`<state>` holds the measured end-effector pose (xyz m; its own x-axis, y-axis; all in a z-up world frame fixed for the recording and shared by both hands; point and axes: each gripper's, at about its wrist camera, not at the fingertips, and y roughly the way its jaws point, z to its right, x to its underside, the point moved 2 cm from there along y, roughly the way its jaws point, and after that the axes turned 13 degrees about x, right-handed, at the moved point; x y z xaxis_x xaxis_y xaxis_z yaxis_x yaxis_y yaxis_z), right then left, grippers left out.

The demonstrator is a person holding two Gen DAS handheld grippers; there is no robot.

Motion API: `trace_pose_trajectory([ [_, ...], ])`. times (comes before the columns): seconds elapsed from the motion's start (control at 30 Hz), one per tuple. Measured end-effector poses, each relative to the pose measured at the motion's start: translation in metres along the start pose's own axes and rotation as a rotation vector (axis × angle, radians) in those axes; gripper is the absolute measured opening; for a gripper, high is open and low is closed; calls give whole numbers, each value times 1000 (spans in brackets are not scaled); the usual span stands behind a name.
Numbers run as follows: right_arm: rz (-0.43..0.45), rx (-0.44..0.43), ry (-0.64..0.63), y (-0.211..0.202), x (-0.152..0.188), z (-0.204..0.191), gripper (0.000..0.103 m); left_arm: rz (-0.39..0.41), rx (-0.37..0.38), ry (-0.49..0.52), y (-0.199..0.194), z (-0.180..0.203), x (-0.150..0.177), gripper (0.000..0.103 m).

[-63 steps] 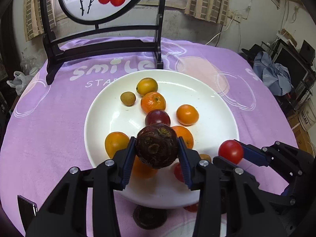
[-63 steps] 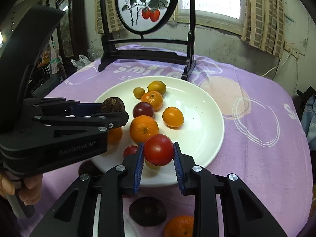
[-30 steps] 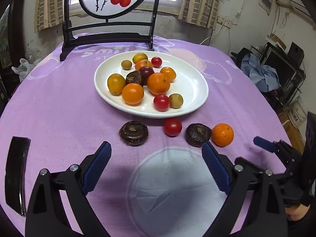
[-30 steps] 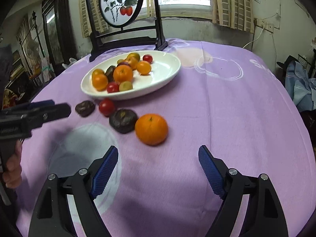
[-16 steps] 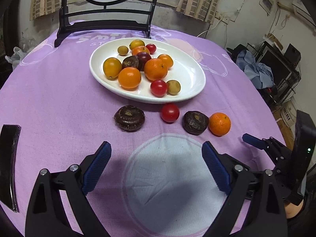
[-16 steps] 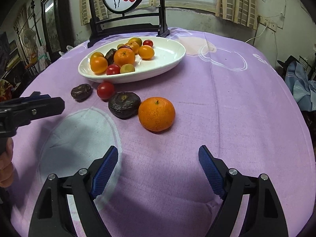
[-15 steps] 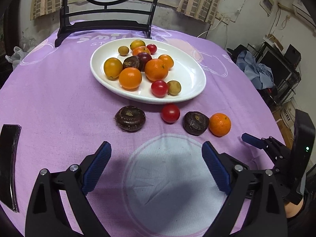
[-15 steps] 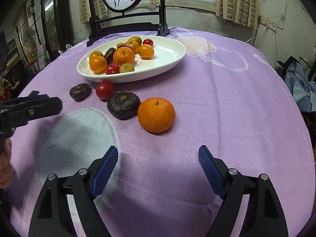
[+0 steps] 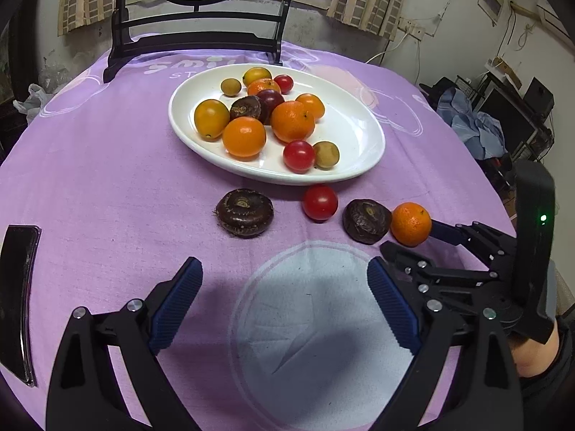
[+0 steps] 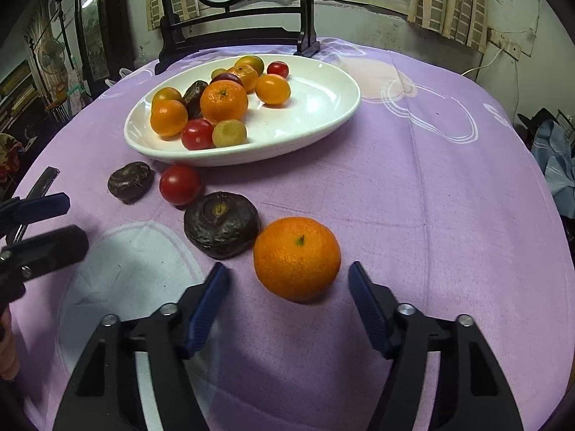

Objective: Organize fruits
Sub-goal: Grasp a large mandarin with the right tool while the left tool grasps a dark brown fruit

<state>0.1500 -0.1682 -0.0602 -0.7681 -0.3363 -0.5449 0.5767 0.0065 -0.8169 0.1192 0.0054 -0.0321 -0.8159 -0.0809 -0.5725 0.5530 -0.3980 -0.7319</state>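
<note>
The right claw [image 10: 287, 298] hangs low over the purple cloth [image 10: 431, 186] of the tabletop with its blue-padded fingers [image 10: 206, 301] spread wide apart, holding nothing; a loose orange [image 10: 297, 258] lies on the cloth just ahead of the gap between them, touching neither finger. Touching the orange on its left is a dark brown, wrinkled fruit [image 10: 221, 223], and beyond that, nearer the plate, a red tomato [image 10: 180, 184] and a second dark brown fruit [image 10: 130, 180] lie on the cloth, the four forming a loose row along the near rim of the white oval plate [image 10: 323, 107]. The plate stands toward the far edge of the tabletop and carries a heap of fruit: several oranges, two small red tomatoes, two small greenish-yellow round fruits, a dark brown wrinkled one and a dark red one. The left claw [image 9: 284, 301] is also wide apart and empty, hovering over a pale round patch [image 9: 316, 323] printed on the cloth near the near edge of the tabletop, well short of the nearest dark fruit [image 9: 245, 212]. In the left wrist view the right claw [image 9: 417, 240] reaches in from the right edge with its tips around the orange [image 9: 410, 223]. A dark wooden stand [image 9: 194, 36] with a round painted panel rises behind the plate at the far edge.
</note>
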Motion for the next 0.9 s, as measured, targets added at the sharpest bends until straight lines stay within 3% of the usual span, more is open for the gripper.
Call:
trace_pose_trajectory([
  [0.07, 5, 8, 7, -1, -1, 3, 48, -3, -4, -3, 1, -1, 0, 91],
  [0.13, 3, -8, 30, -1, 0, 8, 44, -7, -1, -10, 3, -2, 0, 91],
  [0.37, 27, -23, 62, -17, 10, 14, 44, -19, -9, -6, 8, -3, 1, 91],
  [0.57, 55, -103, 59, -40, 27, 5, 44, -35, -26, -11, 15, -7, 3, 91],
  [0.9, 61, -149, 27, -47, 36, -5, 44, -33, -118, -24, 34, -22, 2, 91],
])
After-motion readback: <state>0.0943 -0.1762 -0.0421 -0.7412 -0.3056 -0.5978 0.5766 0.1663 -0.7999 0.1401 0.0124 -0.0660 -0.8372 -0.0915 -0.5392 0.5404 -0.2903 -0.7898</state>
